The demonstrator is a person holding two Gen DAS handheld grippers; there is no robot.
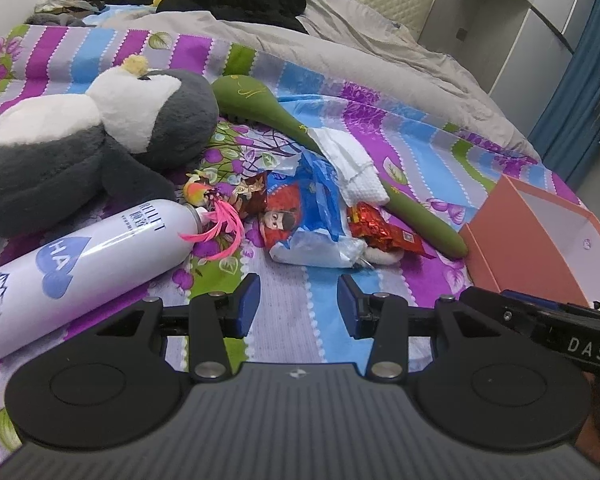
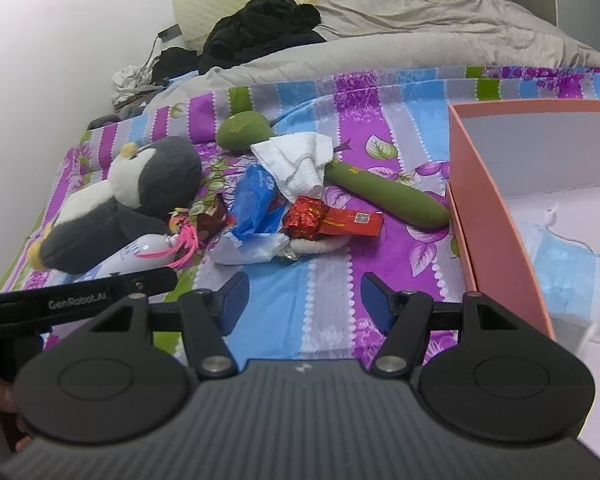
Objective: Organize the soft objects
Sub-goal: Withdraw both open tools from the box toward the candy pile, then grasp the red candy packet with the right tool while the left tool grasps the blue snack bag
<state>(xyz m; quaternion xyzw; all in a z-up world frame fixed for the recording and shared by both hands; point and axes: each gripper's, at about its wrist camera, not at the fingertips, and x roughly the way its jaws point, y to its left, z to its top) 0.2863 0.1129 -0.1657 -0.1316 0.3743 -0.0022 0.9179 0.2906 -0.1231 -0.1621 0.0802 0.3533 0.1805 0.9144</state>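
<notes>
Ahead of both spread, empty tools (image 1: 299,304) (image 2: 305,304), plush penguin (image 1: 80,148) up-left, apart.

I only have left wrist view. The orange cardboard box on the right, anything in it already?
Observer: Yes, a light blue face mask lies on the floor of the orange cardboard box.
Operator: What is under the crumpled red foil wrapper?
Observer: A flat red packet with a printed code square extends from the wrapper.
Operator: Right tongs holding anything?
Observer: No, the right tongs are open, only striped bedsheet between them.
</notes>
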